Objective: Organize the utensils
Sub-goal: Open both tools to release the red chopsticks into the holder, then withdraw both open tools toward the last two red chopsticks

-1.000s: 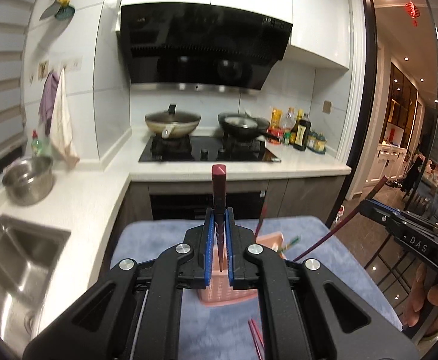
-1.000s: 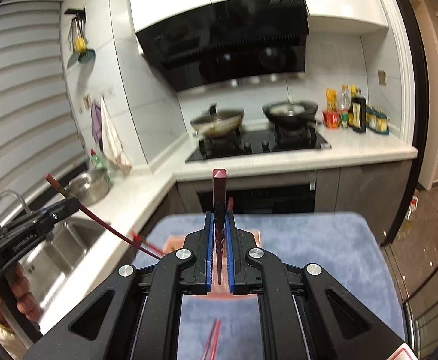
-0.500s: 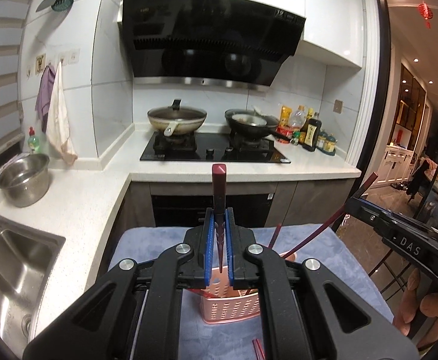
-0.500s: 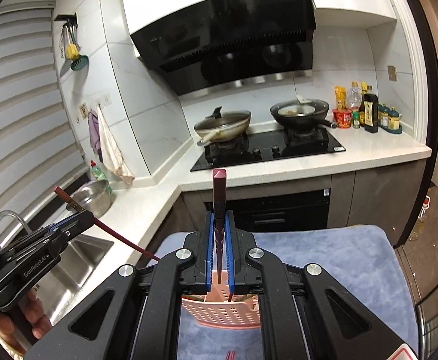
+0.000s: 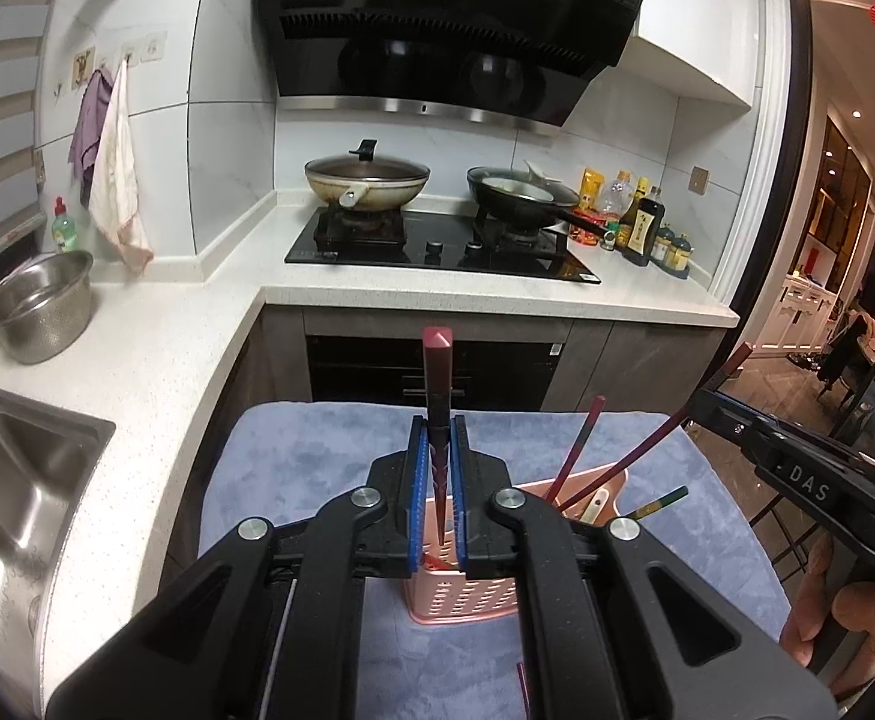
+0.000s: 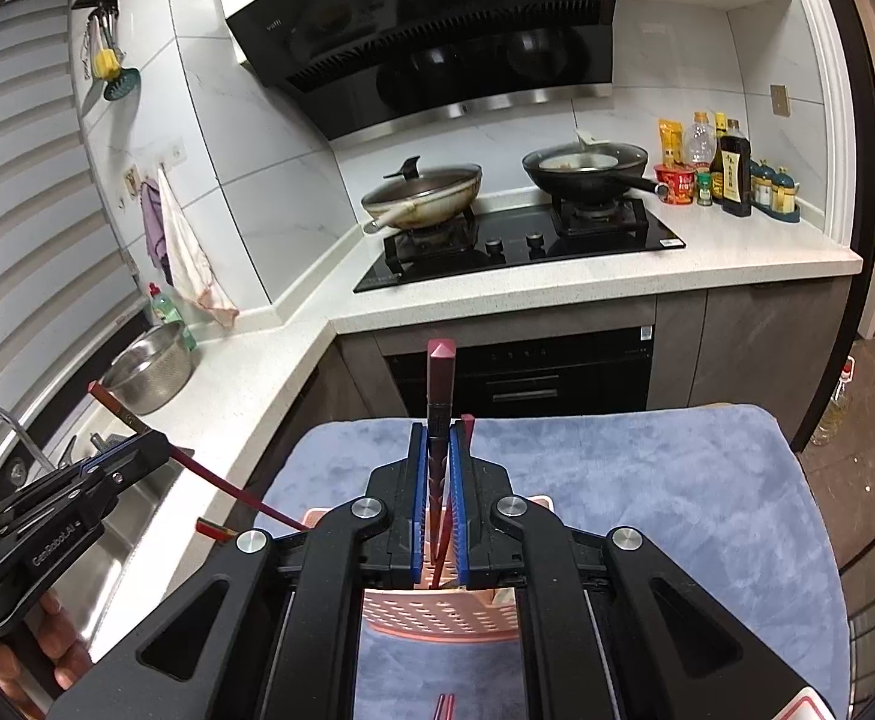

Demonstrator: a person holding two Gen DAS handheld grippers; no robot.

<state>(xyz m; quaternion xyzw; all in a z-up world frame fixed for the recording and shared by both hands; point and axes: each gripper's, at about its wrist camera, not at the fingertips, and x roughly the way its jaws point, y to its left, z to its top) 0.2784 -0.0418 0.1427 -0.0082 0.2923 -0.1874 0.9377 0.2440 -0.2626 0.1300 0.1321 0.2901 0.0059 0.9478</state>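
Grippers both clamped on 1 dark red chopstick each: left gripper (image 5: 437, 480), right gripper (image 6: 439, 492). Chopstick tips angle down into pink utensil basket (image 5: 467, 600) on blue mat (image 5: 293, 468).

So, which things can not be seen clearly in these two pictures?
- Inside of the pink perforated plastic basket: left wrist view, hidden by the left tool.
- Lower tip of the dark red chopstick: right wrist view, hidden behind the right tool.
- Red sticks on the blue cloth: cut off by the bottom edge.
- Labels of the sauce bottles: too small to read.
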